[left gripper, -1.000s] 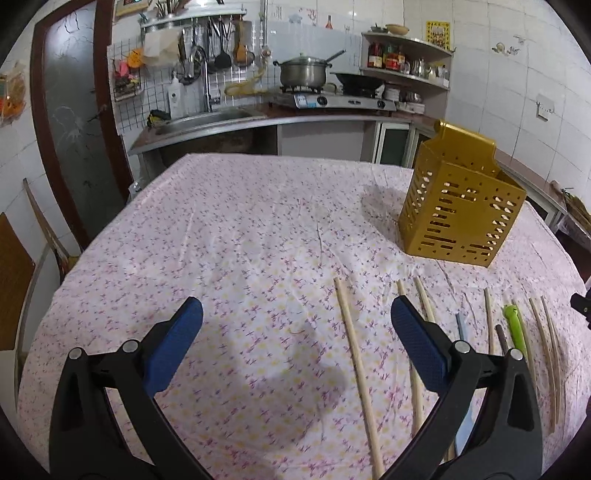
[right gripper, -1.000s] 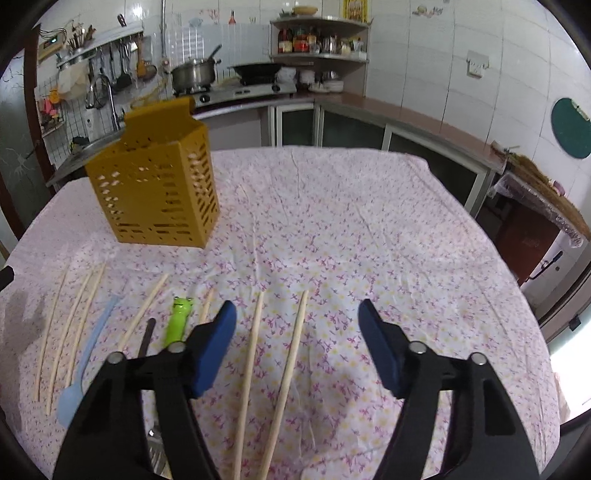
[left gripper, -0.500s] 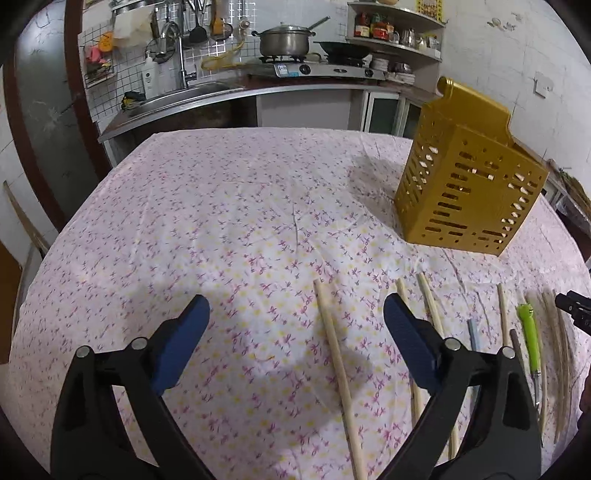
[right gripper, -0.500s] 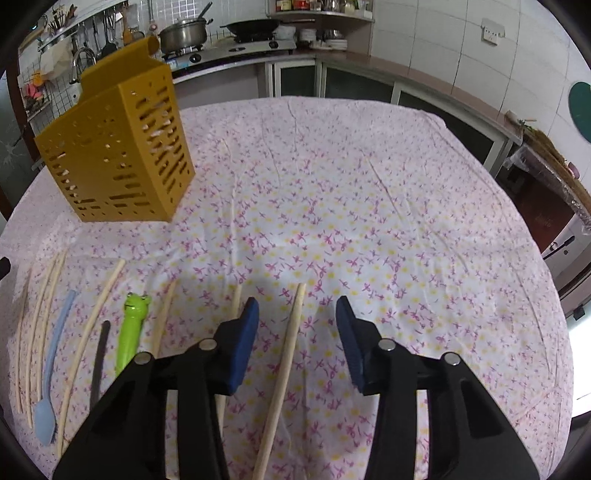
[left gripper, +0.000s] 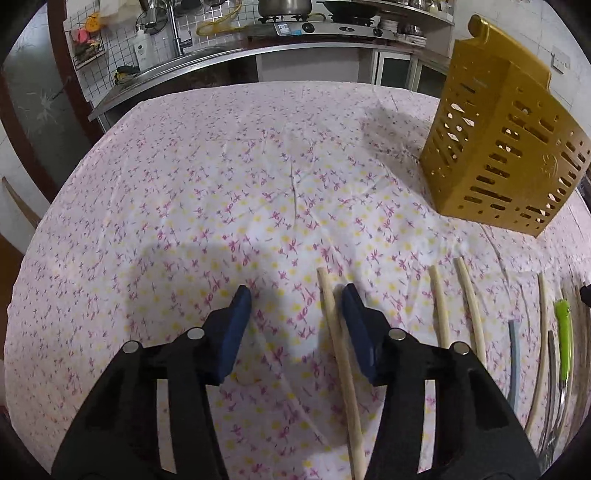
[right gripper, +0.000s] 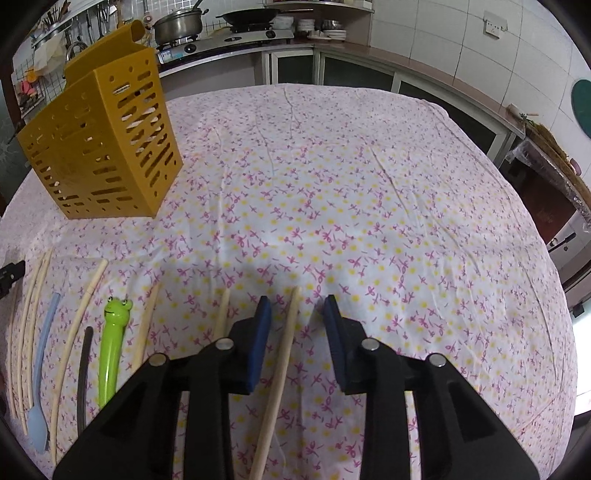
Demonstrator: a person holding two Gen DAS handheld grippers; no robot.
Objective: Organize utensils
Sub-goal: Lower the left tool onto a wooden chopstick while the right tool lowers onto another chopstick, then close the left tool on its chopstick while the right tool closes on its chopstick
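Observation:
A yellow slotted utensil holder (left gripper: 498,147) (right gripper: 99,147) stands on the floral tablecloth. Several wooden chopsticks lie in a row before it, with a green frog-handled utensil (right gripper: 112,347) (left gripper: 564,339), a pale blue spoon (right gripper: 42,369) and a dark-handled utensil (right gripper: 84,365). My left gripper (left gripper: 295,321) is open low over the cloth, with the leftmost chopstick (left gripper: 340,365) just inside its right finger. My right gripper (right gripper: 295,325) is open and straddles the rightmost chopstick (right gripper: 280,373), which lies between its fingers untouched.
The round table's cloth (right gripper: 369,184) stretches beyond the utensils. A kitchen counter with sink and stove (left gripper: 258,33) runs behind the table. A dark cabinet (right gripper: 546,206) stands to the right of the table.
Both grippers have lowered toward the table and moved forward. Both have narrowed, each now around an outer chopstick. Nothing on the table has moved.

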